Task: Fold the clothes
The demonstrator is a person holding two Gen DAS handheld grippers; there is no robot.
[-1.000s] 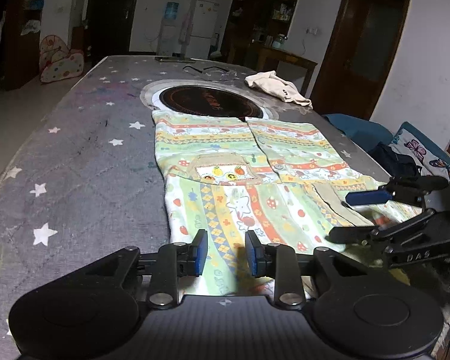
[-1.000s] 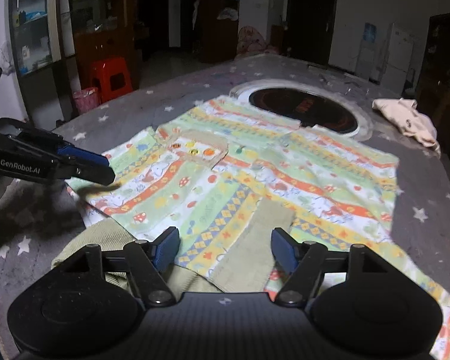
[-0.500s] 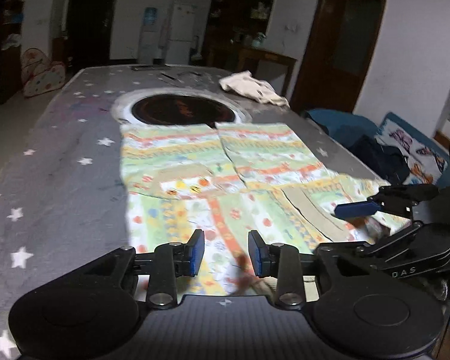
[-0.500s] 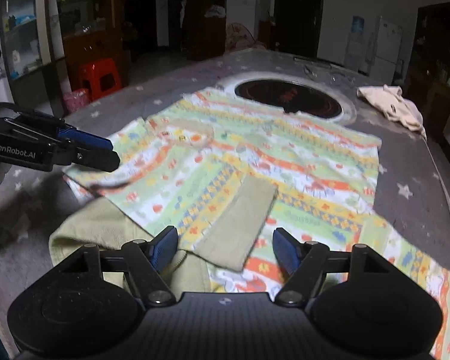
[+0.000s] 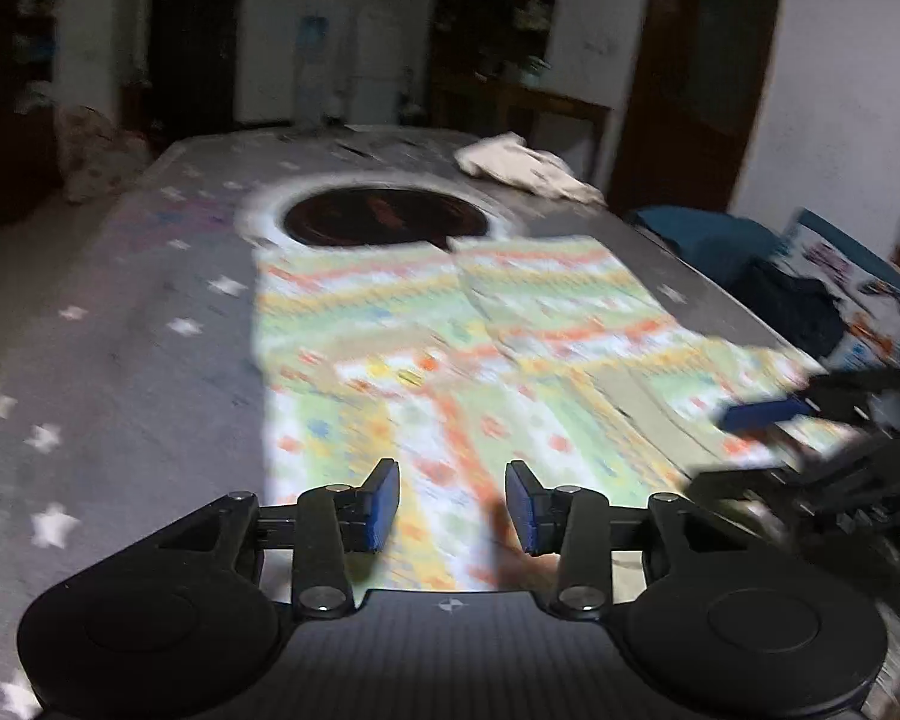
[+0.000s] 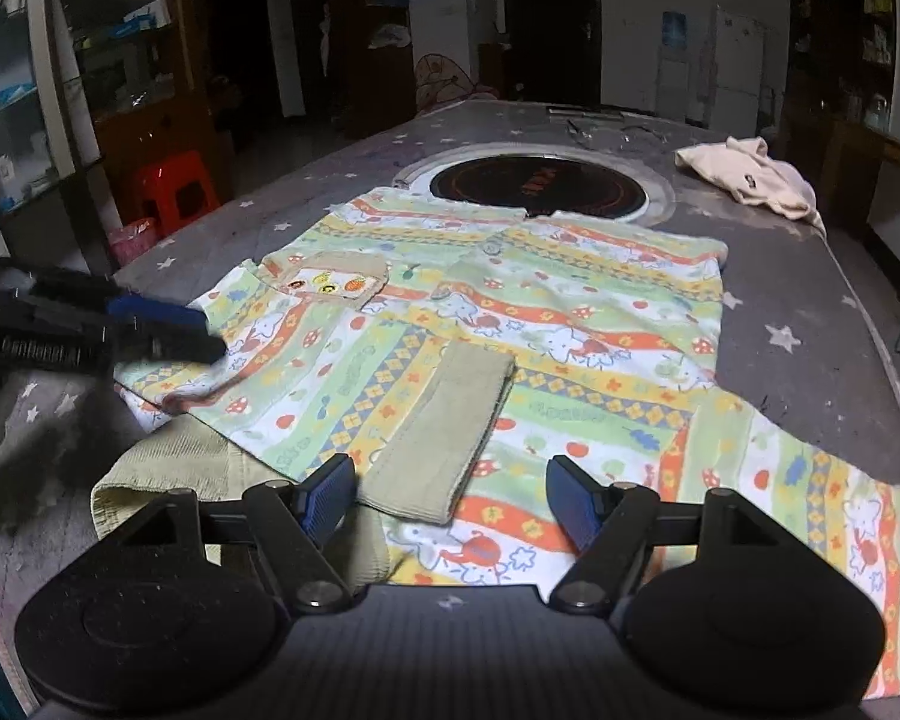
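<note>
A grey star-print table (image 6: 810,312) carries a patterned shirt (image 6: 540,324) spread flat by its near edge. The left gripper (image 5: 453,501), jaws just opening, holds nothing; the right gripper (image 6: 450,498) gapes wide above a sleeve cuff (image 6: 444,432), untouched

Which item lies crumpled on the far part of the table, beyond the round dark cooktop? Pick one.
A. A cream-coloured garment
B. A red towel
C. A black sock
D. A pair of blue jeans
A: a cream-coloured garment lies bunched up past the round cooktop, apart from the patterned shirt.
</note>
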